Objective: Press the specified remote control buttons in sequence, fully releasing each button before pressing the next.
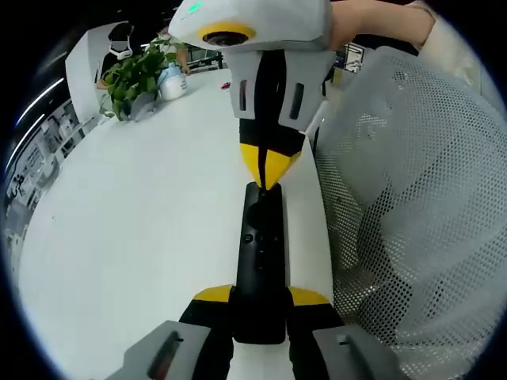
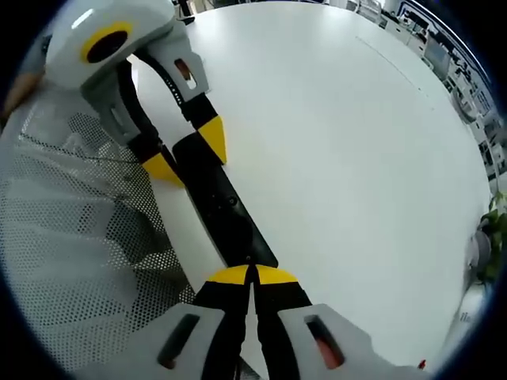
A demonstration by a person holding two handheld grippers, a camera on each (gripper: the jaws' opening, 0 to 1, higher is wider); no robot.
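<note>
Two tools are working one slim black rectangular remote control (image 1: 260, 261), which is lying lengthwise along the edge of the white bench (image 1: 142, 237). Left tool (image 1: 260, 299), yellow-tipped black jaws on a grey body, is sitting clamped on the remote's near end, one jaw on each long side. Right tool (image 1: 271, 170) is coming in from the far end in the left gripper view, its yellow tips pinched together into a single point that is touching the remote's top face near its far end. Small round buttons are showing mid-body on the remote; which one is under the tip, cannot tell.

In the right gripper view the right tool (image 2: 252, 275) is showing both jaws together, no gap, tips meeting the remote (image 2: 226, 210) at its closest end. Left tool (image 2: 186, 154) is showing opposite, straddling the other end.

White perforated mesh chair back (image 1: 420, 206) is standing just beside the bench edge by the remote. Green leafy potted plant (image 1: 135, 79) and a white bottle (image 1: 172, 81) are sitting at the far end of the bench, well apart from the remote.
</note>
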